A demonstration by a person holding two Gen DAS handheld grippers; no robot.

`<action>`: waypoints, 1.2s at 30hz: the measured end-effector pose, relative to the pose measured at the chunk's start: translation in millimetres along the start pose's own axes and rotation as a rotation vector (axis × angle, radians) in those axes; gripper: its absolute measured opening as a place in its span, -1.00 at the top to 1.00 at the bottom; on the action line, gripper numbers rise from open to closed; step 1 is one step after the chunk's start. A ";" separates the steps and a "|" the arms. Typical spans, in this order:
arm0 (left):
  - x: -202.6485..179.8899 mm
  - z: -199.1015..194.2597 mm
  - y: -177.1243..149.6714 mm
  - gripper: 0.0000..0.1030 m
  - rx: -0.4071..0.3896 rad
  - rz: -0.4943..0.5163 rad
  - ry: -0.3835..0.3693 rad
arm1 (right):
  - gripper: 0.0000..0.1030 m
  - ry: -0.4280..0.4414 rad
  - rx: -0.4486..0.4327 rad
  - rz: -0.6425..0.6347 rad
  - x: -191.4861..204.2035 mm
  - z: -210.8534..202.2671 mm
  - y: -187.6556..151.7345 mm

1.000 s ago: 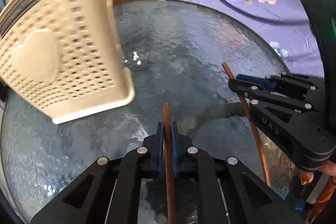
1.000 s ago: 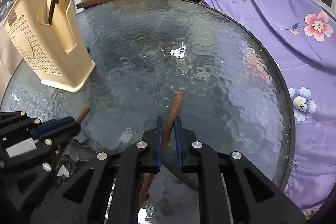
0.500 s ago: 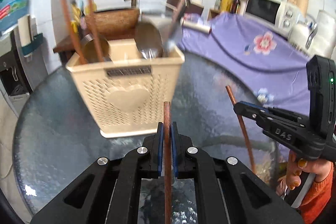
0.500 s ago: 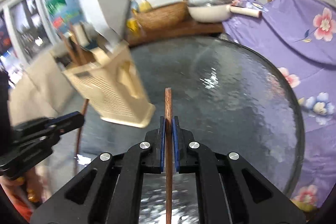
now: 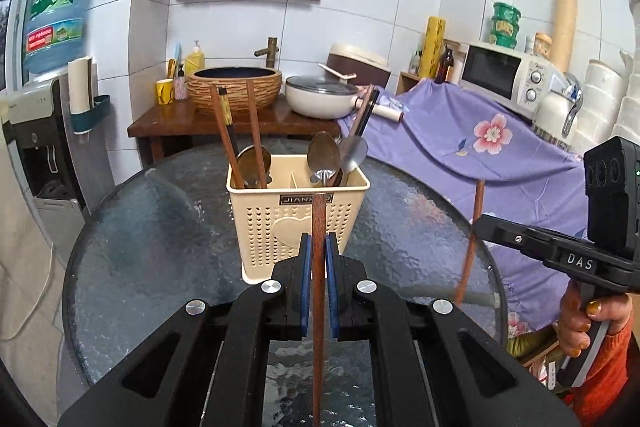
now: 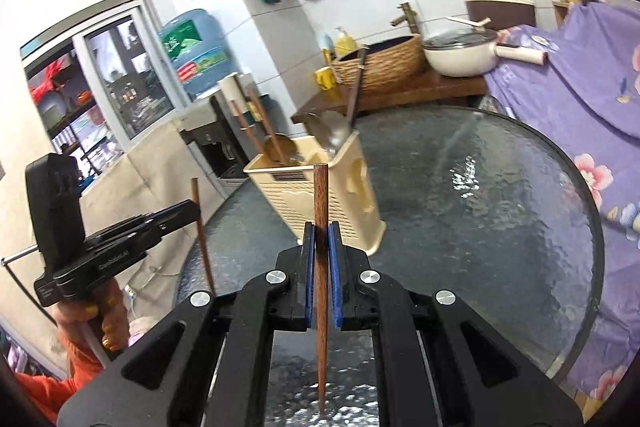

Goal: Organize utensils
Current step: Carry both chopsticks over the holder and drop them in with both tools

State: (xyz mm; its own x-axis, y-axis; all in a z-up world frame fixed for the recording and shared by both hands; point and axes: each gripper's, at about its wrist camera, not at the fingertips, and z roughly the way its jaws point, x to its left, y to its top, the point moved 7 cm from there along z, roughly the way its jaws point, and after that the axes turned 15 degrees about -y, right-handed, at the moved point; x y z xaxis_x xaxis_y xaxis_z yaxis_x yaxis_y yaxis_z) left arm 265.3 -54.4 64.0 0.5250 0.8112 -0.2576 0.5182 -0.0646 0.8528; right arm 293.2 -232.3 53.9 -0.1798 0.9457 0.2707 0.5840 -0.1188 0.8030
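Now both tongs stand level and face the room, where a second ago they tilted down over the glass table (image 5: 152,227). The left gripper (image 5: 316,283) is pressed together on the left chopstick (image 5: 319,227), which stands upright between the blue pads (image 5: 305,279); its blunt top rises just above the fingertips and its lower part runs down out of the left wrist view. The right gripper (image 6: 322,279) likewise pinches the right chopstick (image 6: 320,211), upright, its pointed tip hanging below the fingers over the table. A second ago that stick leaned to the right in the pads; it is straight now.

Straight ahead of the left tongs, beyond the fingertips, stands the cream utensil basket (image 5: 280,227), upright on the glass; a second ago it filled the upper left of that view, tilted by the camera. In it stand two wooden chopsticks (image 5: 226,131) and some spoons (image 5: 323,157). From the right tongs the basket lies ahead and slightly left. Each gripper shows in the other's view, off to the side, stick held vertical, apart from the basket. A purple flowered cloth (image 5: 500,163) lies to the right of both.
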 end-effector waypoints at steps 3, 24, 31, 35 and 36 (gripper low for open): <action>-0.1 -6.8 3.9 0.87 -0.016 0.016 0.010 | 0.85 -0.012 -0.024 -0.031 11.6 -4.3 5.0; -2.9 -42.9 128.7 0.87 -0.143 0.103 0.020 | 0.86 -0.032 -0.157 -0.220 71.4 -34.3 126.9; 7.4 -44.4 192.6 0.87 -0.192 0.071 0.049 | 0.85 -0.083 -0.239 -0.226 84.1 -39.1 194.5; 12.9 -32.4 200.5 0.87 -0.195 0.072 0.087 | 0.85 -0.119 -0.267 -0.228 85.9 -26.3 205.4; 15.0 -28.0 198.3 0.87 -0.190 0.069 0.090 | 0.85 -0.116 -0.256 -0.221 85.6 -21.0 203.3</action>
State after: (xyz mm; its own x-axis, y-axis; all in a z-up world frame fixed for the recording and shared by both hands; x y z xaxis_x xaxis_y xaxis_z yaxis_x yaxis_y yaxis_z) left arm 357.0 -38.8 242.0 0.4881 0.8577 -0.1618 0.3423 -0.0176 0.9394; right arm 379.9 -181.8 251.4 -0.1798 0.9834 0.0251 0.3210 0.0346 0.9465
